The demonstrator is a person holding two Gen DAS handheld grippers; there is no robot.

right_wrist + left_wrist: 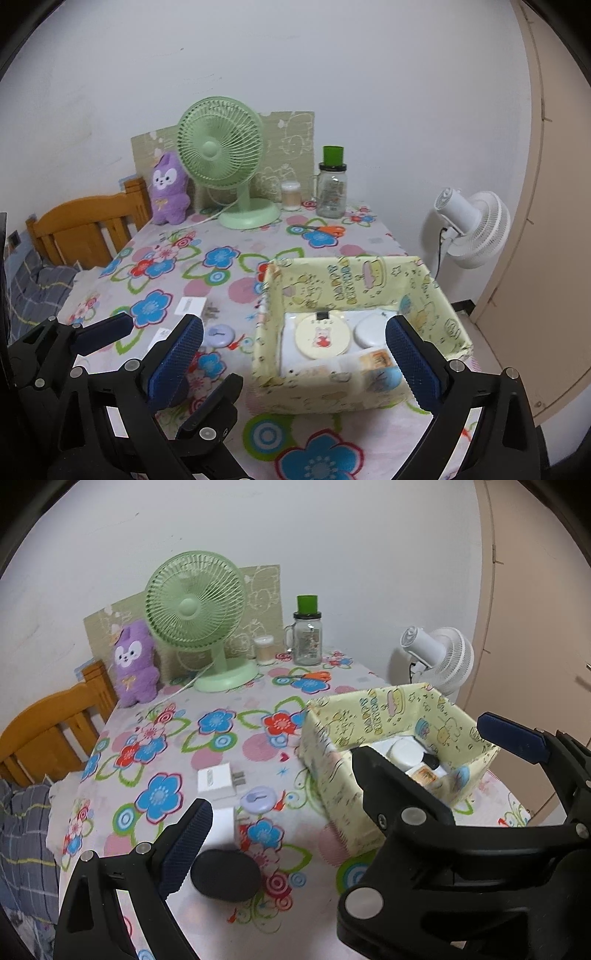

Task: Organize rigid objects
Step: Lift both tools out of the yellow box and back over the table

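Observation:
A yellow patterned box [399, 716] [354, 280] stands on the flowered table and holds a round cream case [322, 339], a white case [371, 330] and small items. Left of it lie a white plug adapter [216, 782] [192, 306], a lilac round disc [258, 799] [219, 335], a second white block [223, 825] and a black oval case [225, 875]. My left gripper [207, 843] is open, low over the black case. My right gripper [295, 365] is open, its fingers straddling the box's near side. The other gripper [509, 734] shows over the box.
At the table's back stand a green desk fan [195, 609] [221, 144], a purple plush [133, 661], a glass jar with a green lid [307, 635], a small tub [264, 650] and orange scissors [328, 229]. A white fan [472, 225] stands right; a wooden bed frame [48, 731] stands left.

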